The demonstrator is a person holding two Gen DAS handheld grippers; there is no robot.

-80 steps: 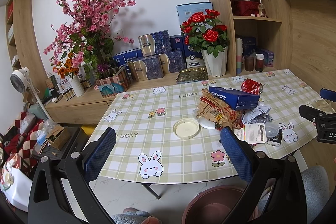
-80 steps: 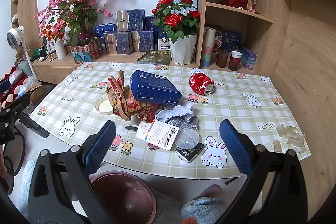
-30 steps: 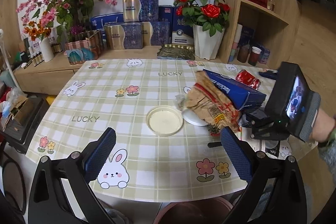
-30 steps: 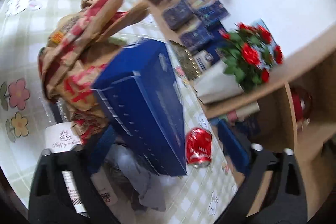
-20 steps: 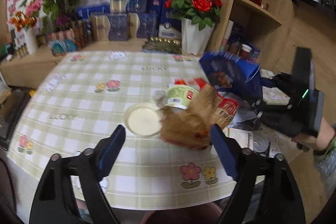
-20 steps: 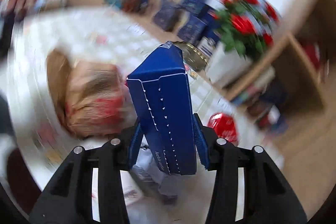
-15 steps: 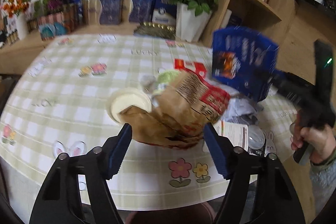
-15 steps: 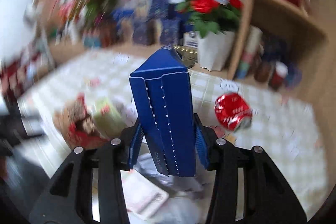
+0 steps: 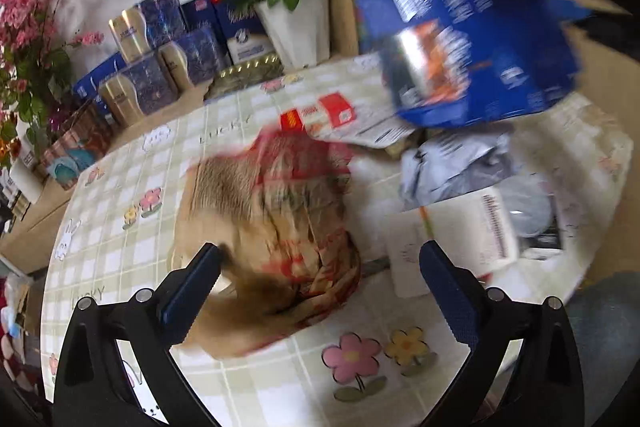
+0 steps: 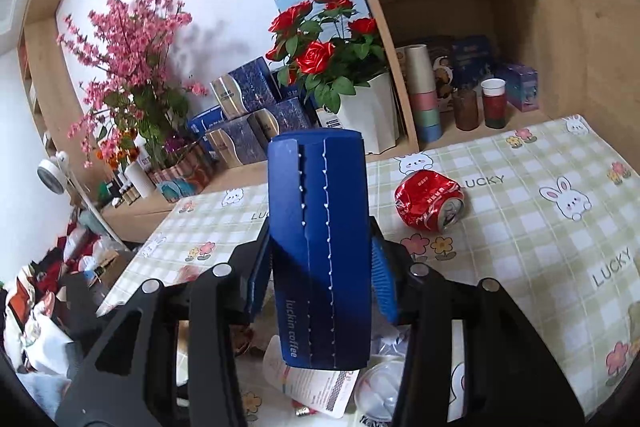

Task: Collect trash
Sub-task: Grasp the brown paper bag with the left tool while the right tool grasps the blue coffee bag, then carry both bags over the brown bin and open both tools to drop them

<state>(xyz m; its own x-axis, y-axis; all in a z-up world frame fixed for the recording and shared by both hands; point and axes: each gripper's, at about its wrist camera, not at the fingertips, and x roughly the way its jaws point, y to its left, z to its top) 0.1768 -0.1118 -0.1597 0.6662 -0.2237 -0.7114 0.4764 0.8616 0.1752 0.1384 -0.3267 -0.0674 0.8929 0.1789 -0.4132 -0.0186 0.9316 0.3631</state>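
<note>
- Left wrist view: left gripper (image 9: 320, 279) reaches down over the checked tablecloth (image 9: 256, 379), its jaws opening and standing wide apart.
- Crumpled brown paper bag (image 9: 276, 227) with red print lies between the two blue pads (image 9: 192, 295); the picture is blurred, and whether the left pad touches the bag's near corner cannot be told. The right pad stands clear of it.
- White leaflet (image 9: 452, 239) lies just right of the bag, with grey crumpled wrapping (image 9: 456, 163) behind it.
- Blue carton (image 9: 468, 27) hangs in the air at upper right, above the heap, blurred; part of the dark right-hand tool shows at its far edge.
- White pot of red roses (image 9: 296, 23) and a row of blue and gold boxes (image 9: 160, 63) stand on the wooden ledge behind the table.
- Right wrist view: right gripper (image 10: 320, 275) is clamped on the blue carton (image 10: 320, 247), one pad pressed to each narrow side; the carton stands upright between the fingers, lifted off the table, lettered "luckin coffee" near its lower end.
- Crushed red can (image 10: 428, 201) lies on its side on the tablecloth (image 10: 540, 251), right of the carton and apart from it.
- Leaflet (image 10: 316, 387) and a clear plastic lid (image 10: 380, 387) lie below the carton.
- Pink blossom branches (image 10: 128, 67) rise at left; stacked paper cups (image 10: 424, 99) stand in the wooden shelf at right.
</note>
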